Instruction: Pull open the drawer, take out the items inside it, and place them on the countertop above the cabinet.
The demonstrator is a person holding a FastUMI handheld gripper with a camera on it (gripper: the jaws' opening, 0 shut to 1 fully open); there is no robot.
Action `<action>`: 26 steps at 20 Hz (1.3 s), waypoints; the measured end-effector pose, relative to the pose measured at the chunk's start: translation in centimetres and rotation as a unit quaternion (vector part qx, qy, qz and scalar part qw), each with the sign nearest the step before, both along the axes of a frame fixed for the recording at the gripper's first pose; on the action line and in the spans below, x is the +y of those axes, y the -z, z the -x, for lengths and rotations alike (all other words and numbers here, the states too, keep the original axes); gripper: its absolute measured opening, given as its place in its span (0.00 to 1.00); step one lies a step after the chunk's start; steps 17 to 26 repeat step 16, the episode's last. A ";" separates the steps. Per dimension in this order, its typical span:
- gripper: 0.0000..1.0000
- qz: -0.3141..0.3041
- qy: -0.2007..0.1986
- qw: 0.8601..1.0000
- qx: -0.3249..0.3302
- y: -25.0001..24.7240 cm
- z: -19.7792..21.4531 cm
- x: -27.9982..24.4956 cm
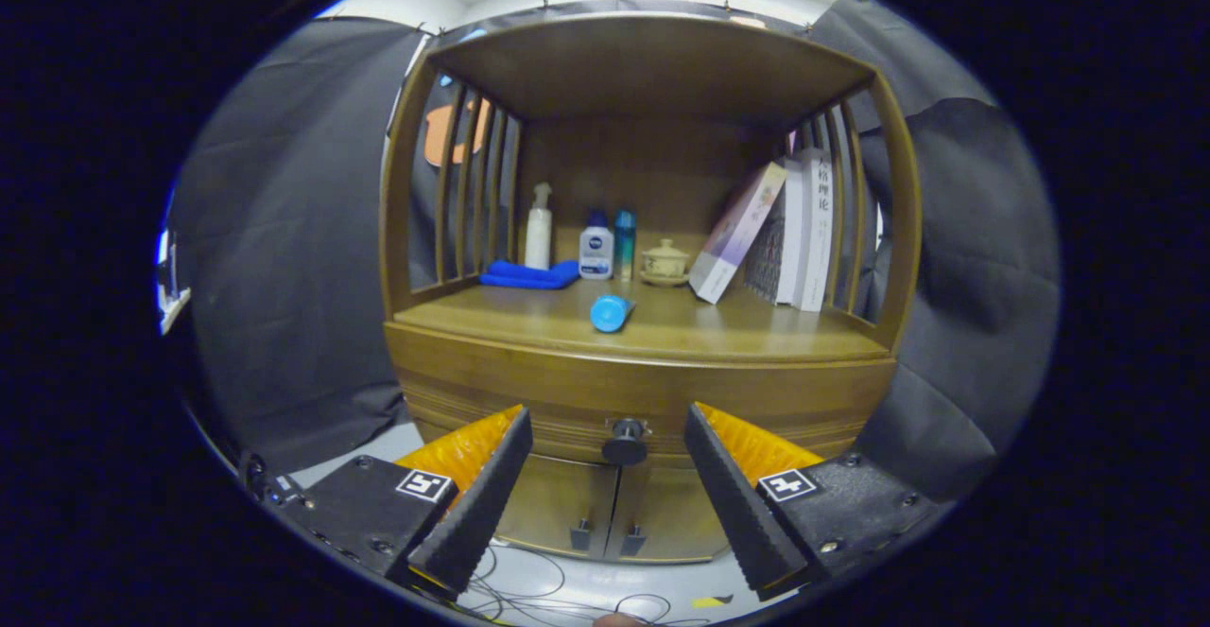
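A: Where does the gripper [608,438] stand?

B: Its two fingers are spread wide with nothing between the pads. In the gap, a little beyond the tips, sits the dark round knob [625,442] of the drawer [643,395]. Neither finger touches it.

A: And the drawer itself?

B: Shut, flush with the front of the wooden cabinet [879,258]. Its long axis runs left to right, and its face points straight at the camera. Below it are two small doors [605,509], closed, each with a little handle.

A: What lies on the countertop [756,324]?

B: Near the front edge, a blue bottle [611,312] on its side, its long axis running near to far, angled slightly right, the round end toward us. Farther back, from the left: a folded blue cloth [529,274], a white pump bottle [539,227], a white and blue bottle [596,246], a slim teal bottle [625,244] and a lidded cup [665,261]. At the far right, books [785,230]; the leftmost leans left against nothing I can make out.

A: The floor?

B: Thin cables [529,589] lie on it near the fingers.
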State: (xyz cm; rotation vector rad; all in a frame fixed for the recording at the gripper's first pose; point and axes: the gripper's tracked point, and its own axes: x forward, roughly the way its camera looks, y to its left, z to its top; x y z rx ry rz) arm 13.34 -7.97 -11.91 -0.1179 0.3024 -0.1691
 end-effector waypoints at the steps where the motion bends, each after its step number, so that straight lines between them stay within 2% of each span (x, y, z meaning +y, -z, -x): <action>1: 1.00 -0.001 -0.004 1.000 -0.009 -0.8 0.8 0.3; 8: 1.00 -0.011 -0.048 0.997 -0.052 -6.4 7.7 3.8; 14: 1.00 -0.010 -0.070 0.994 -0.086 -9.4 11.7 5.5; 26: 1.00 -0.014 -0.074 0.993 -0.087 -9.5 12.6 5.7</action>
